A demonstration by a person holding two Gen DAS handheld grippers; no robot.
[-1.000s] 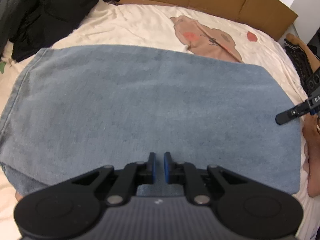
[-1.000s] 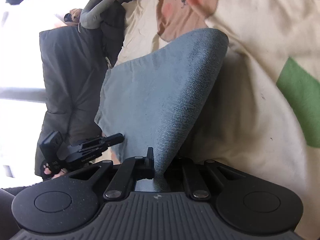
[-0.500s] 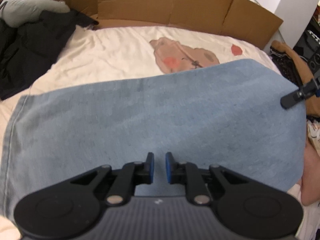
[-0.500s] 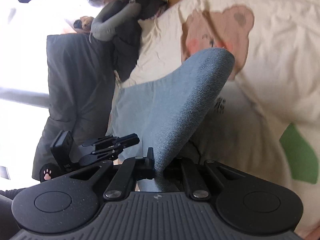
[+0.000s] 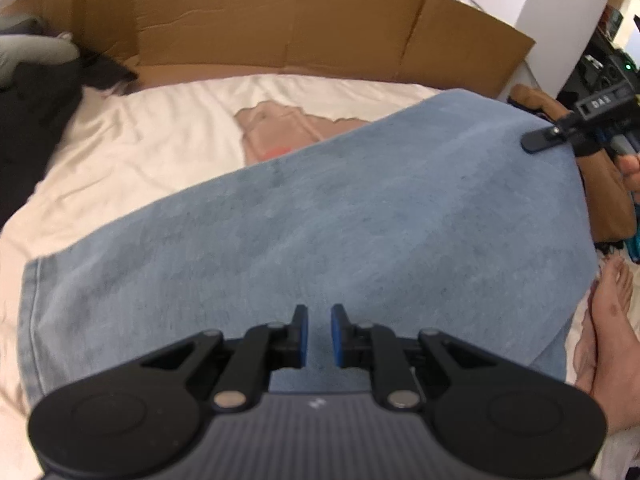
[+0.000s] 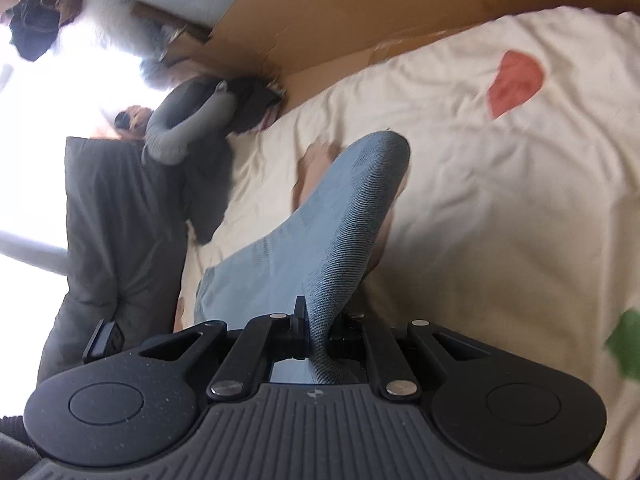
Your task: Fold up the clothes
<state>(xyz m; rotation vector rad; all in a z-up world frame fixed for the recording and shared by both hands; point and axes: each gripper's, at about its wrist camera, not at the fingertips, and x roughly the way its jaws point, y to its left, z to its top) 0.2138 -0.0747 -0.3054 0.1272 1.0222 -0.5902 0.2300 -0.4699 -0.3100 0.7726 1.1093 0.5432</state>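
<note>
A light blue denim garment (image 5: 320, 232) lies across the cream bedsheet (image 5: 168, 120), and its right side is raised off the bed. My left gripper (image 5: 319, 334) sits at the near edge. Its jaws stand nearly together, and denim fills the narrow gap and runs under the fingers. My right gripper (image 6: 318, 322) is shut on a raised ridge of the denim (image 6: 344, 220), which arches away to a rounded fold. In the left wrist view the right gripper (image 5: 538, 143) pinches the cloth's far right corner.
A brown cardboard wall (image 5: 280, 32) borders the far side of the bed. Dark and grey clothes (image 6: 188, 136) are heaped at the bed's left end (image 5: 36, 112). A person's bare foot (image 5: 608, 320) rests at the right. The sheet carries a bear print (image 5: 276, 132) and a red patch (image 6: 516, 84).
Both grippers have risen and moved toward the cardboard. The denim's right side has lifted and now covers more of the bear print. The left jaws' gap has widened slightly.
</note>
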